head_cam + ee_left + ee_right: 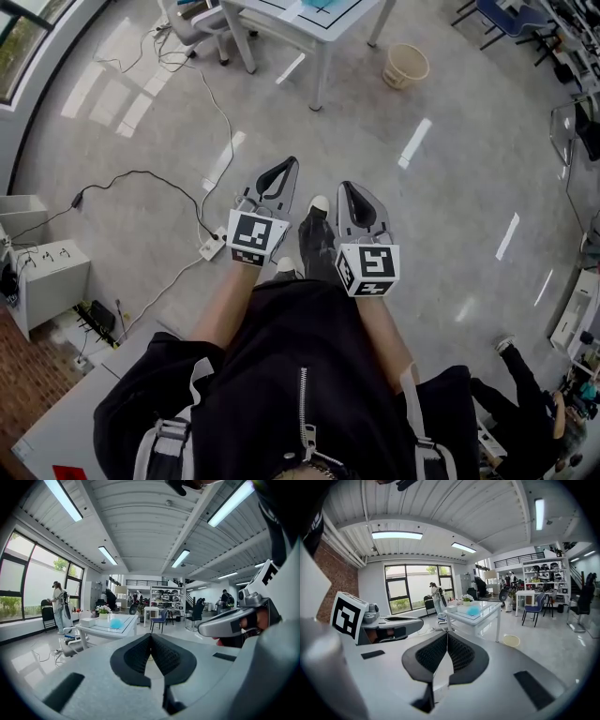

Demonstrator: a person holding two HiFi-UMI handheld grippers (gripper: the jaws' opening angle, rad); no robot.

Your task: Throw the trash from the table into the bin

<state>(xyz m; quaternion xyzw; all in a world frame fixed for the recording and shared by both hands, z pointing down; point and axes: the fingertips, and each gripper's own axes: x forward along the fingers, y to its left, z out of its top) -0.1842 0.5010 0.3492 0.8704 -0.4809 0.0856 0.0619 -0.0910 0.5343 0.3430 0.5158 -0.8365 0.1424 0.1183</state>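
A white table (323, 28) stands far ahead across the floor, with a blue crumpled piece of trash (473, 610) on its top, the same trash (115, 623) showing in the left gripper view. A beige bin (405, 66) sits on the floor to the table's right, and the bin (511, 641) also shows in the right gripper view. My left gripper (291, 163) and right gripper (345, 187) are held side by side in front of my body, well short of the table. Both are shut, pads together, with nothing between them.
A black cable (141, 178) and a white power strip (213, 247) lie on the floor to the left. White cabinets (47, 277) stand at the left edge. A person (436, 595) stands by the window, and chairs (159, 619) and shelves stand beyond the table.
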